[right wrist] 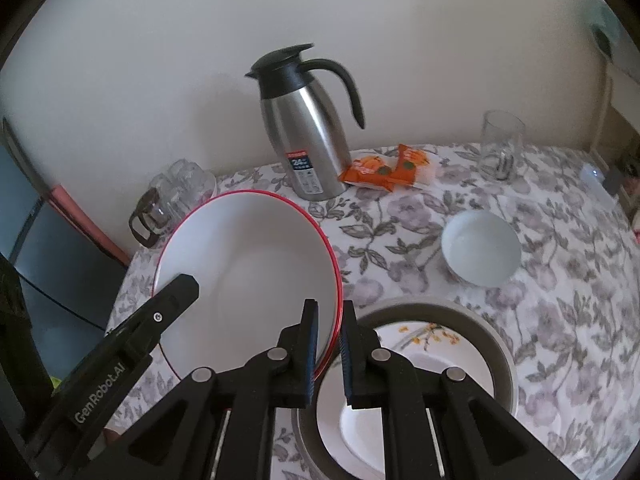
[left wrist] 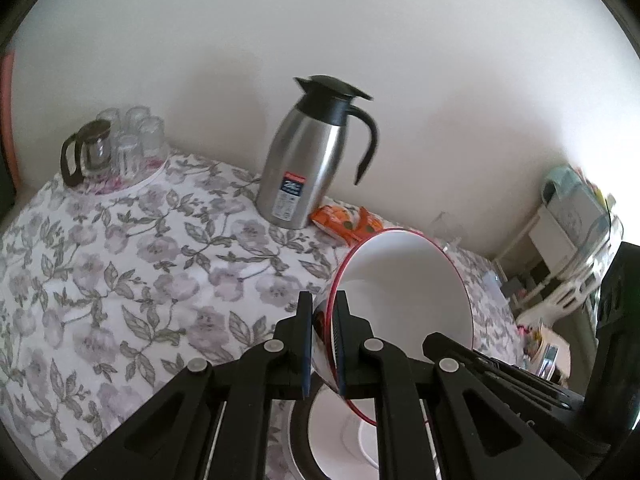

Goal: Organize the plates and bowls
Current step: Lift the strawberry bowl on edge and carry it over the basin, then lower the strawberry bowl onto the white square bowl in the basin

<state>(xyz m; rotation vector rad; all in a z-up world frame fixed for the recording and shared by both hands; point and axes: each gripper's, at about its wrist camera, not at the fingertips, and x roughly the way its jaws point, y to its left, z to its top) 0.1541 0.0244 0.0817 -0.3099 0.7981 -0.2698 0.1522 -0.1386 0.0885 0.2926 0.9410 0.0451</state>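
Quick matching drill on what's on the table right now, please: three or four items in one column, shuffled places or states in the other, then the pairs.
Items:
1. red-rimmed bowl
2. small white bowl
3. steel thermos jug
4. orange snack packets

States:
A. standing upright by the wall
B. lying flat beside the jug's base
C. gripped at its rim by the left gripper and right gripper
D. sitting alone on the floral cloth, untouched

Pairs: 1-C, 2-D, 3-A, 4-B

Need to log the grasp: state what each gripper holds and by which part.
Both grip the red-rimmed white bowl by its rim: left gripper on one side, right gripper on the opposite side, above the stacked plates.
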